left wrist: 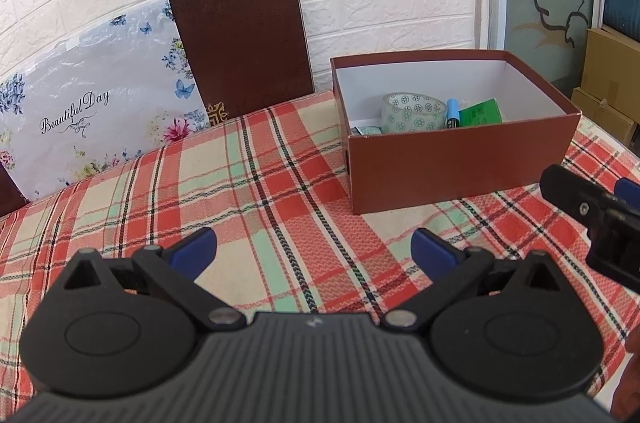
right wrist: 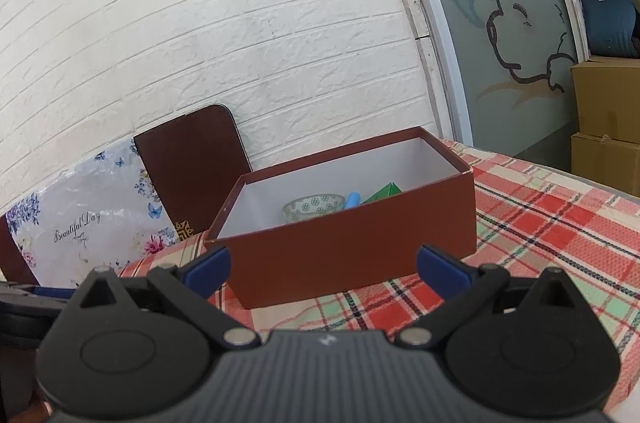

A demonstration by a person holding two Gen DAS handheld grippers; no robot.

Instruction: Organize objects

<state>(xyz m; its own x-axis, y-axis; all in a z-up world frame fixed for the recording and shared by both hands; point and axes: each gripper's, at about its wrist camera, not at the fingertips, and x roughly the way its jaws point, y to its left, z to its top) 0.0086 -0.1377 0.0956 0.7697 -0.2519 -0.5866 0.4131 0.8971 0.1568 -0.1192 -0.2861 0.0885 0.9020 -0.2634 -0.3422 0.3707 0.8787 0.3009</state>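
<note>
An open reddish-brown box (left wrist: 460,163) with a white inside stands on the plaid tablecloth (left wrist: 240,183). In it lie a roll of patterned clear tape (left wrist: 414,113), a blue marker (left wrist: 453,113), a green packet (left wrist: 480,111) and a small teal packet (left wrist: 366,131). My left gripper (left wrist: 314,249) is open and empty, low over the cloth, to the left of the box and nearer than it. My right gripper (right wrist: 324,265) is open and empty, just in front of the box (right wrist: 360,247); the tape (right wrist: 314,207), marker (right wrist: 352,201) and green packet (right wrist: 382,193) show over the rim. The right gripper's finger also shows in the left wrist view (left wrist: 592,211).
A floral board (left wrist: 100,111) and a dark brown board (left wrist: 244,47) lean on the white brick wall behind the table. Cardboard boxes (right wrist: 608,127) and a blue chair (right wrist: 610,23) stand beyond the table's right edge. Plaid cloth (right wrist: 540,223) lies to the right of the box.
</note>
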